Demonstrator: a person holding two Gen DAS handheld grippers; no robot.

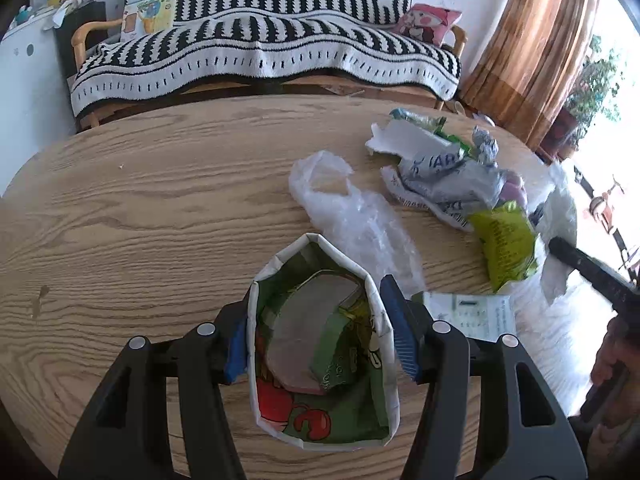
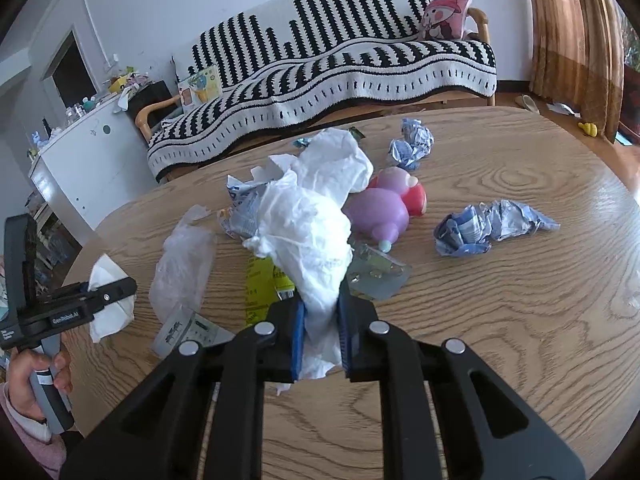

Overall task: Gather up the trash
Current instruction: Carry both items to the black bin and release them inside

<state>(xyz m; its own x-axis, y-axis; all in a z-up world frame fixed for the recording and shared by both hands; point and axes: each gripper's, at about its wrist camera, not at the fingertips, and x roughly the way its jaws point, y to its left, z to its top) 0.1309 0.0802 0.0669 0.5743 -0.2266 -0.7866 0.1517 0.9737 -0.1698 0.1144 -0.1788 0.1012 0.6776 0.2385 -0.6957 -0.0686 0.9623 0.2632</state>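
Between right gripper (image 2: 320,334) jaws, white tissue (image 2: 310,236); between left's, paper box (image 1: 320,344).

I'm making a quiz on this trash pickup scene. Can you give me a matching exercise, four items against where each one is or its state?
Items:
1. white tissue
2. folded paper box
3. purple toy
4. clear plastic bag

States:
A. lying flat on the table, ungripped
B. between the left gripper fingers
C. pinched in the right gripper
D. resting behind the tissue

Pairs: 1-C, 2-B, 3-D, 4-A
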